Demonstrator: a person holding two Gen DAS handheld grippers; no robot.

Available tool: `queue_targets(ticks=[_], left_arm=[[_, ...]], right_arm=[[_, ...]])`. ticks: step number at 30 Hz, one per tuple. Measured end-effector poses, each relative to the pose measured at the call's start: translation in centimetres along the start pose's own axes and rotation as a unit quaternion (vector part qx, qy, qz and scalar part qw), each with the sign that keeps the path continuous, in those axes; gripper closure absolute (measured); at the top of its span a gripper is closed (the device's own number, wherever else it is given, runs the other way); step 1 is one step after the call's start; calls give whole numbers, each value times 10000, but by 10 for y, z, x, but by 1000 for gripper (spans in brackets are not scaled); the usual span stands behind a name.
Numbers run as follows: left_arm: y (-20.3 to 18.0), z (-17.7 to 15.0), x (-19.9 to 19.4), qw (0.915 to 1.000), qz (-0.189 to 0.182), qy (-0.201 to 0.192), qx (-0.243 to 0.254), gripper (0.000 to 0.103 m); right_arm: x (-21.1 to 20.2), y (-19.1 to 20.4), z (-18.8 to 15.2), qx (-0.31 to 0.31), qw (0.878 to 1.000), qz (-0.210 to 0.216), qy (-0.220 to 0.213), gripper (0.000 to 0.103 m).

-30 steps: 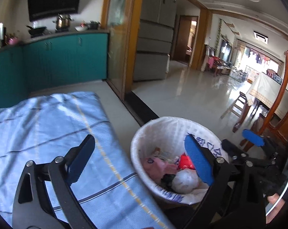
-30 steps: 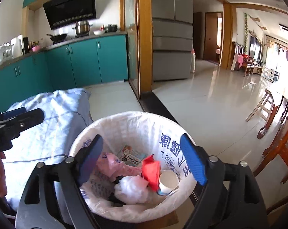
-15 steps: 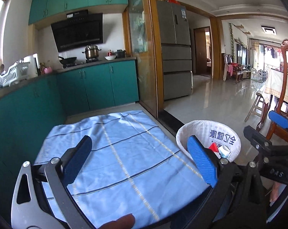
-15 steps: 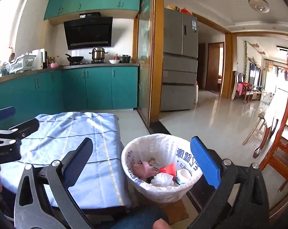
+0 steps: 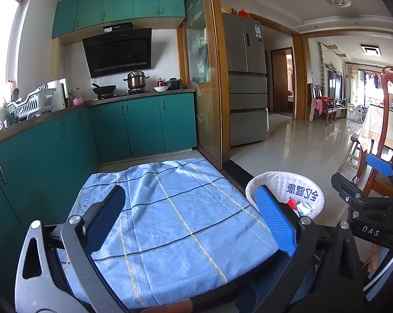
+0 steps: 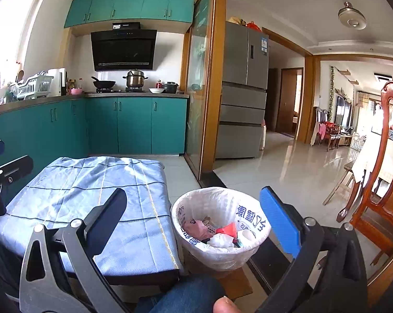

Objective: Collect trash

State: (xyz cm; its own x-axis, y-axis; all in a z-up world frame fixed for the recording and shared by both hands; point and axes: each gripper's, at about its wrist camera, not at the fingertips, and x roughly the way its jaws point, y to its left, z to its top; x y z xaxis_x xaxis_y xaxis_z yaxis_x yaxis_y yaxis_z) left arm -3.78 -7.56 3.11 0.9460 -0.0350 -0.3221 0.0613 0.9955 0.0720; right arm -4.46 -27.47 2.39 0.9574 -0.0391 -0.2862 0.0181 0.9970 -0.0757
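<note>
With both tools released and empty, the collecting step appears complete. The right tool point(image 6: 193, 221), whose jaws have just been opening with nothing between them, hangs above and short of the lined bin point(image 6: 219, 250); the trash point(image 6: 217, 232) lies inside it, ahead of and below the jaws. The left tool point(image 5: 193, 216) hovers spread over the cloth-covered desk point(image 5: 175, 208), which shows no litter. Next move, as judged: scan for remaining trash or withdraw.

A blue checked cloth point(image 5: 175, 219) covers the low table near teal cabinets point(image 5: 144, 125).
</note>
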Motion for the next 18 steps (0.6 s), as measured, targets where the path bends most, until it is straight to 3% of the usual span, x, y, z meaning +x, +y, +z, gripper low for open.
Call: queue_targets(ticks=[18], left_arm=[[5,-4,-9,10000,-40,-17,-32,3]], right_arm=[[-13,10,-1,-132,9998,-101,-116,3]])
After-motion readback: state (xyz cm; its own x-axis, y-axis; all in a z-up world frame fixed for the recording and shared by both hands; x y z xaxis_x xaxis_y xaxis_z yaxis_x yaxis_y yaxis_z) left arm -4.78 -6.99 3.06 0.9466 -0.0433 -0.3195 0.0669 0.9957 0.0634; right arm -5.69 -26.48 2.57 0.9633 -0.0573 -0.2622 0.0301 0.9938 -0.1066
